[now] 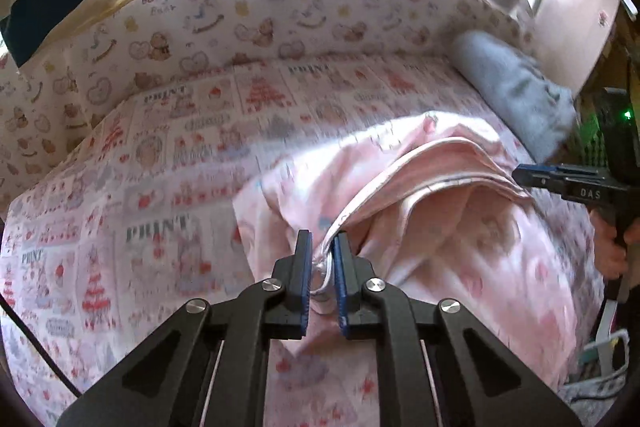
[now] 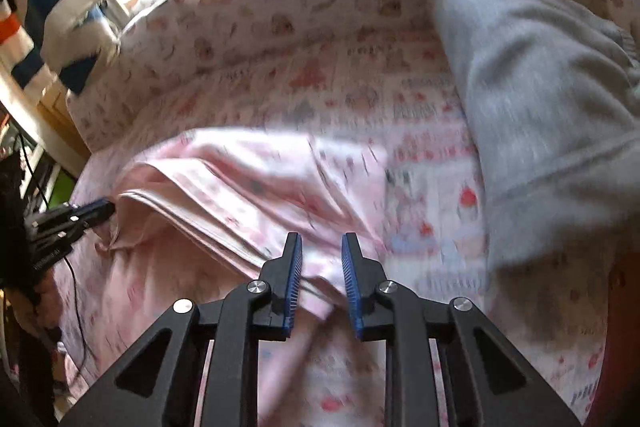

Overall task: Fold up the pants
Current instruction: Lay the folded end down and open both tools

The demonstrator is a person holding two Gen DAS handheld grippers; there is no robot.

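Pink pants lie lower right of the left view, on a printed sheet; the left gripper pinches their waistband and drawstring at centre bottom; the right gripper clamps a waistband fold at centre bottom of its view; a grey garment fills the upper right.

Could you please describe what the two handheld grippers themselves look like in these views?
Both are alike: the left gripper and right gripper have black angular linkage arms with silver round pivot screws and triangular cut-outs. Each finger carries a flat blue ribbed pad. Seen from the left wrist, the right gripper's black body bears white lettering reading "DAS". A thin black cable trails beside the left one.
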